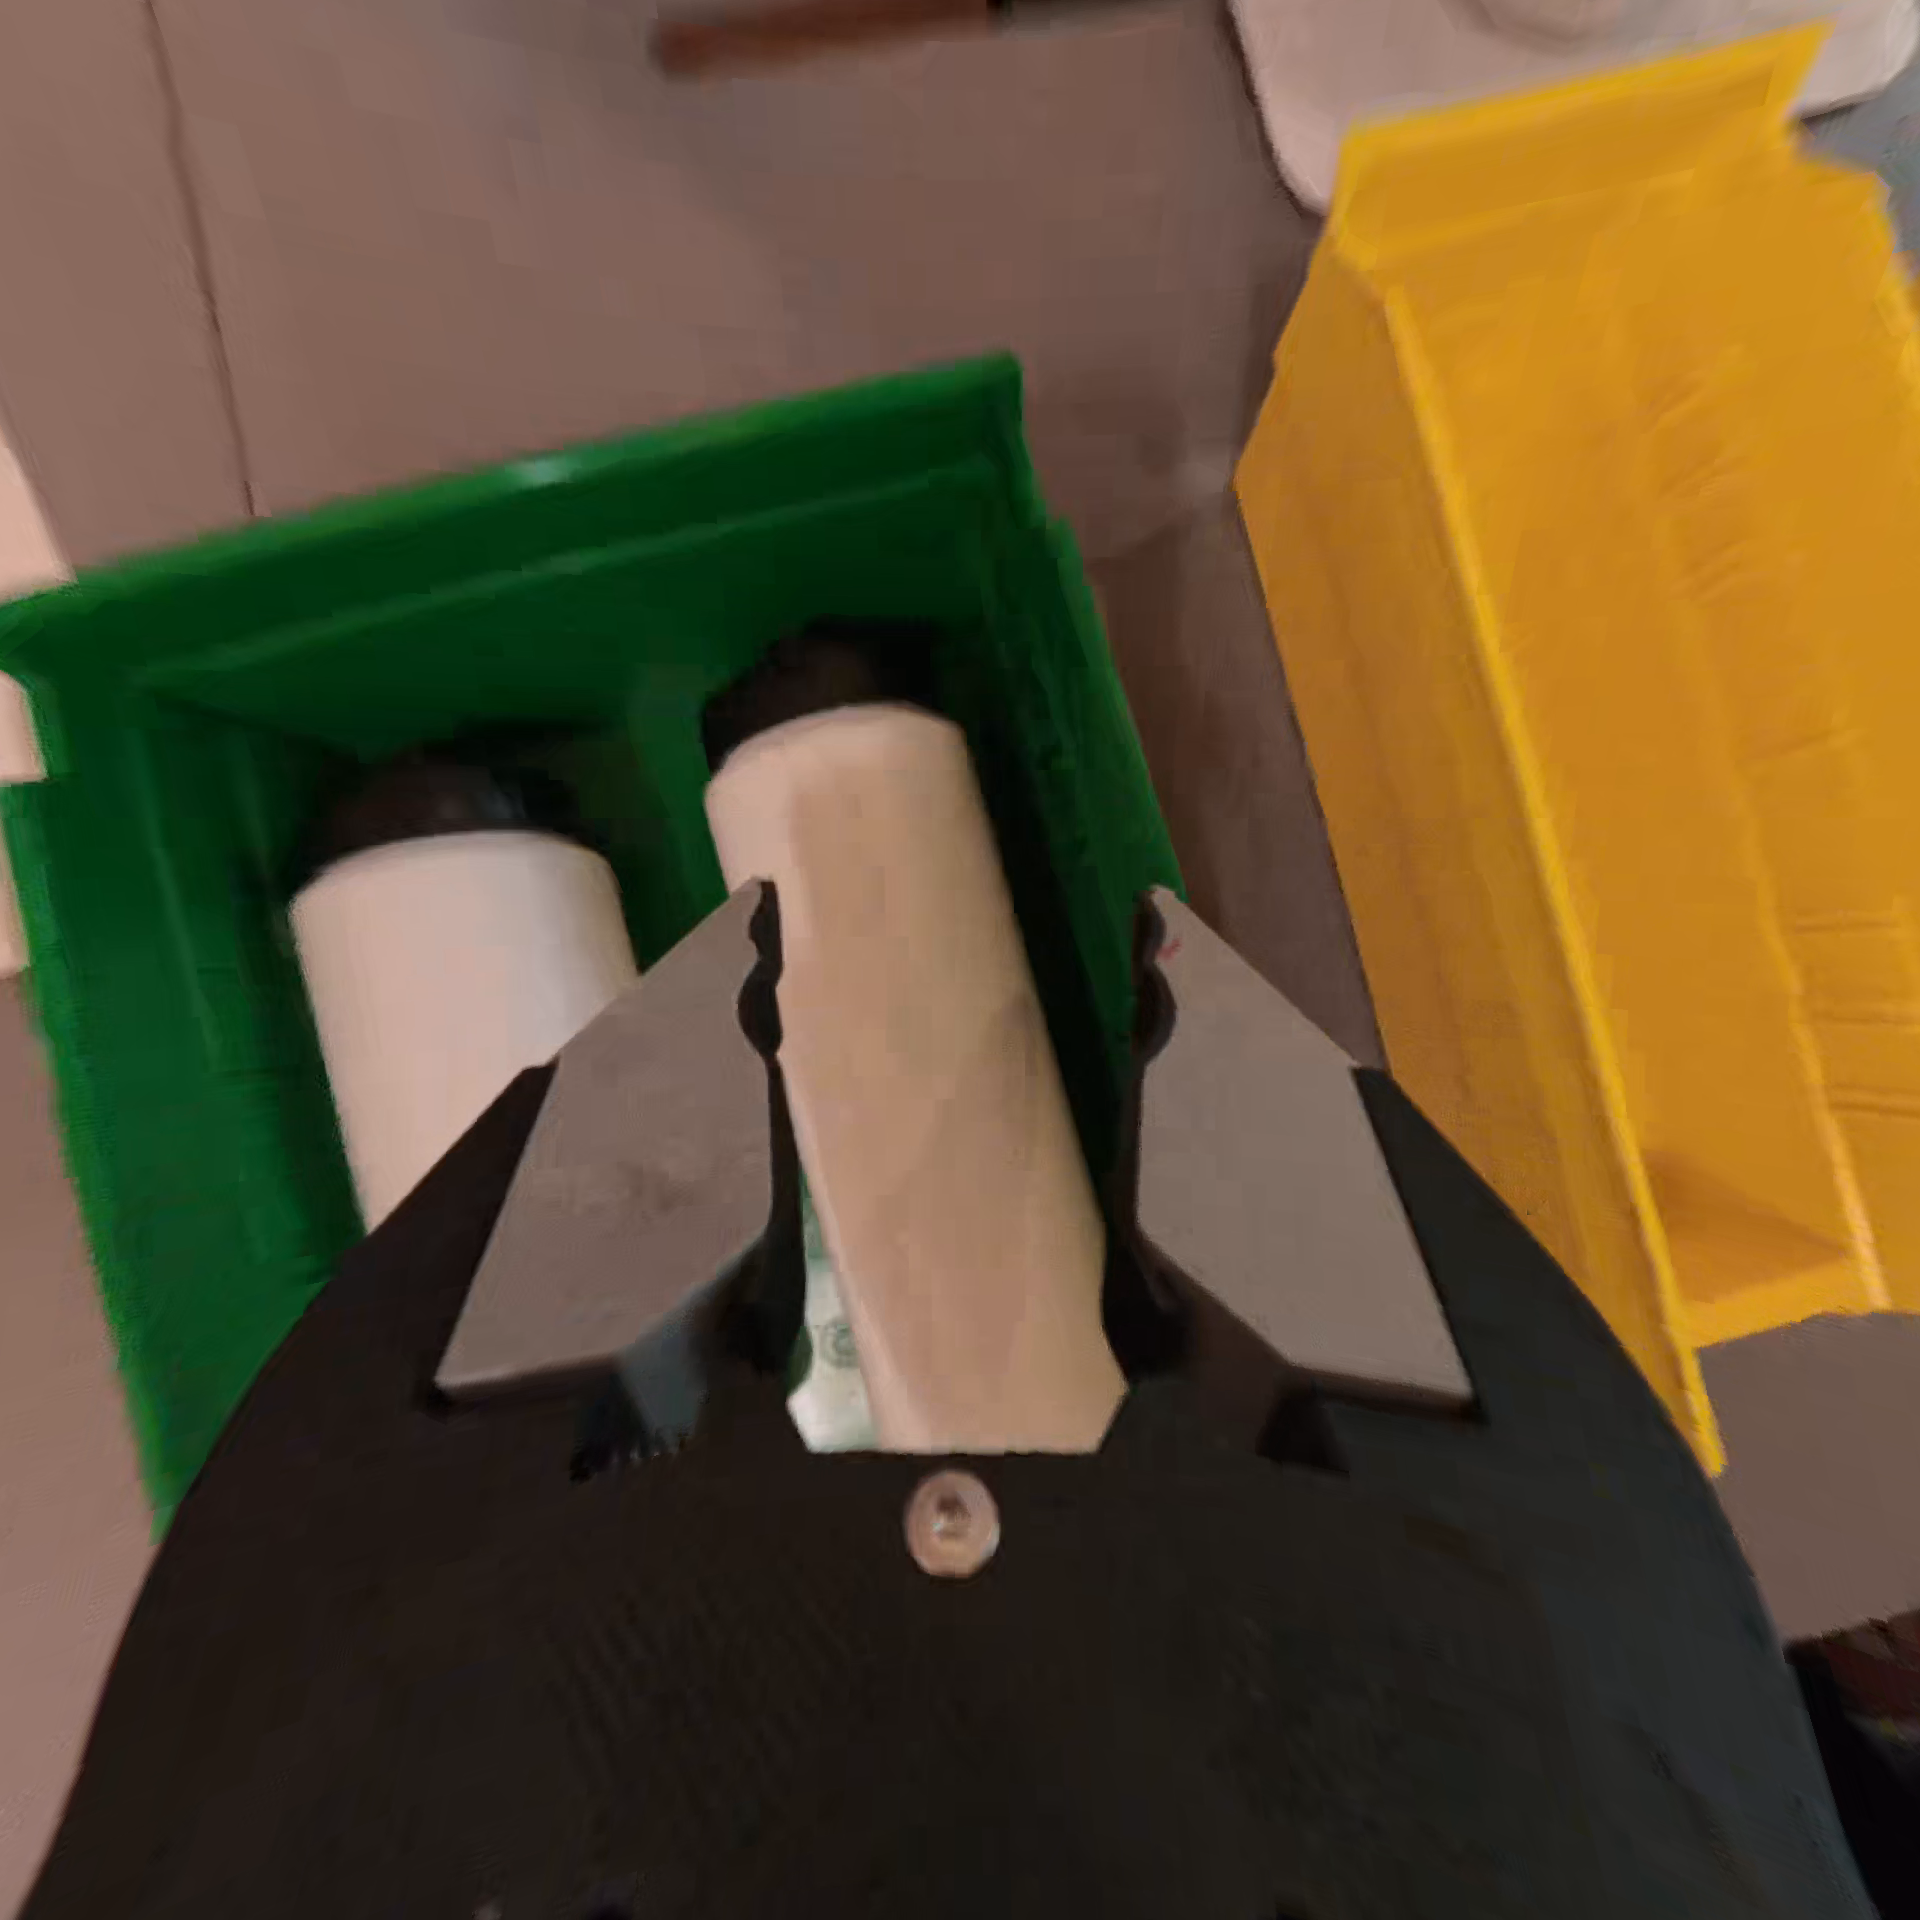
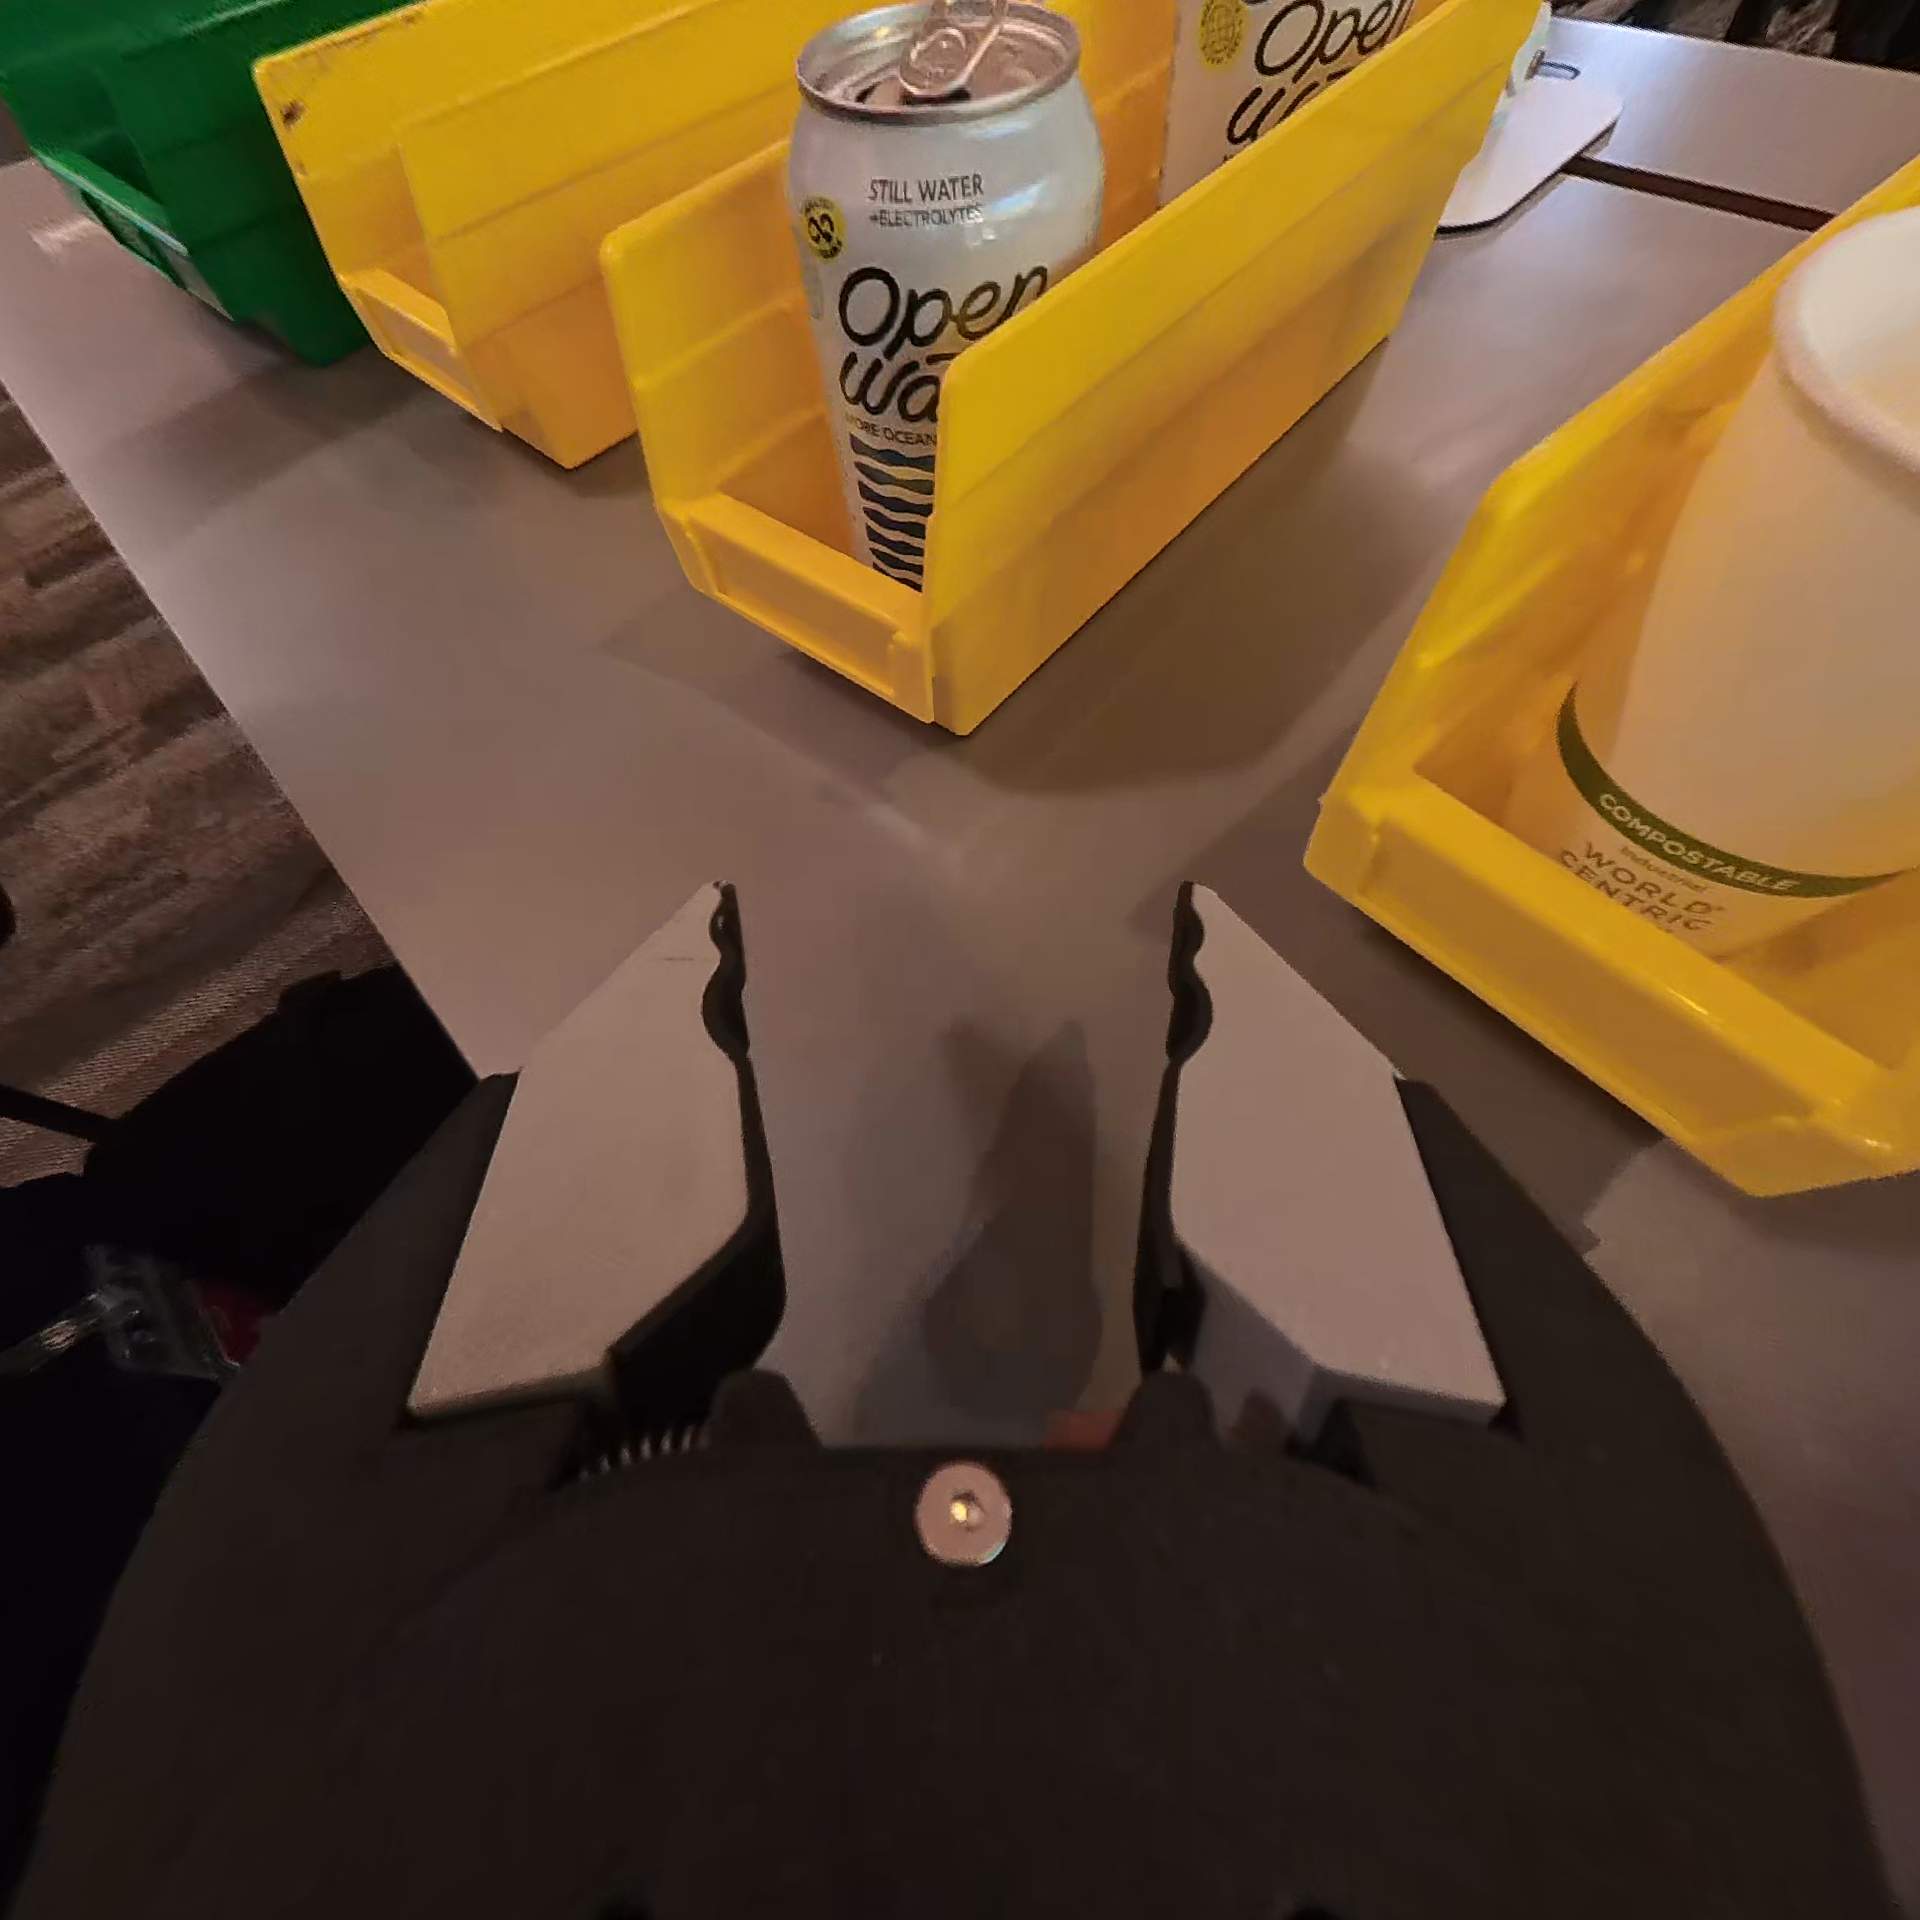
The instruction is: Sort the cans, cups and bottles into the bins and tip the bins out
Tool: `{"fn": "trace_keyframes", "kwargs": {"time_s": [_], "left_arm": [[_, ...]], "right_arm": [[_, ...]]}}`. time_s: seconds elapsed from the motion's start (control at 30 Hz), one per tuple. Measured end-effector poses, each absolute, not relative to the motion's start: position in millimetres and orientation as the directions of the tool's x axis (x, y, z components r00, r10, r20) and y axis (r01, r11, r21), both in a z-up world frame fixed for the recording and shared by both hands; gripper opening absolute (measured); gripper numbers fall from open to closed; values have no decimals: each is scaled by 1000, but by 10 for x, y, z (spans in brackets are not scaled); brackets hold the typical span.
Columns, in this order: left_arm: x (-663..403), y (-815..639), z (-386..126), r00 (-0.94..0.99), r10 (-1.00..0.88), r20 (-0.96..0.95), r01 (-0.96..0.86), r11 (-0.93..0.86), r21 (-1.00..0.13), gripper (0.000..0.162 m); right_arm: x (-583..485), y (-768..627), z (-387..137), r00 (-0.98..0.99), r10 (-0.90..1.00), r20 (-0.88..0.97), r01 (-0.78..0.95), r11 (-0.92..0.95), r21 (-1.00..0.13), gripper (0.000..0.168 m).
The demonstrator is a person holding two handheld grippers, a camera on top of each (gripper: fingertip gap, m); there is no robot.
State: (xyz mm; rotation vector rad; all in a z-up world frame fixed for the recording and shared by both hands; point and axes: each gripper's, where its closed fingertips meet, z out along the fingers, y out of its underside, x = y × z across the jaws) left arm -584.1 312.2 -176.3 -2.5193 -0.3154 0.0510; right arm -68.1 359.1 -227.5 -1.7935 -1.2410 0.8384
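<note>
In the left wrist view my left gripper (image 1: 956, 914) is closed around a white bottle (image 1: 914, 987) with a black cap. The bottle points cap-first into the right side of a green bin (image 1: 520, 540), with a small gap at the right fingertip. A second white bottle (image 1: 457, 987) lies in the bin's left side. In the right wrist view my right gripper (image 2: 956, 914) is open and empty, low over the grey table (image 2: 520, 675). Ahead, a can (image 2: 935, 239) stands in a yellow bin (image 2: 1143, 416), with another can (image 2: 1309, 62) behind it. White paper cups (image 2: 1787, 623) lie in a yellow bin (image 2: 1558, 997) on the right.
An empty yellow bin (image 1: 1610, 727) stands right of the green bin; it also shows in the right wrist view (image 2: 488, 208), with the green bin (image 2: 208, 208) beyond it. The table's left edge drops to carpet (image 2: 125, 727). A white flat object (image 2: 1527, 156) lies at the back.
</note>
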Motion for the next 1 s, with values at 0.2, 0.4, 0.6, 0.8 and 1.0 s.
{"fn": "trace_keyframes", "kwargs": {"time_s": [0.2,0.4,0.6,0.8,1.0], "left_arm": [[-5967,2965,-2470,957,291,17,280,-901,-331,78],[-6041,2887,-2823,954,298,-11,291,-937,-192,100],[-6028,2819,-2711,970,229,-79,210,-957,-199,99],[-6143,2904,-2098,959,256,-125,164,-854,-494,99],[-6081,2900,-1032,943,278,-184,19,-597,-802,98]], "right_arm": [[-622,3543,-2164,300,953,-43,428,-175,-887,81],[-569,3522,-2086,306,952,-28,420,-161,-893,79],[-517,3469,-2132,298,954,-43,426,-173,-888,78],[-494,3409,-2186,282,957,-66,432,-188,-882,77],[-552,3355,-2127,259,962,-88,412,-192,-891,75]]}}
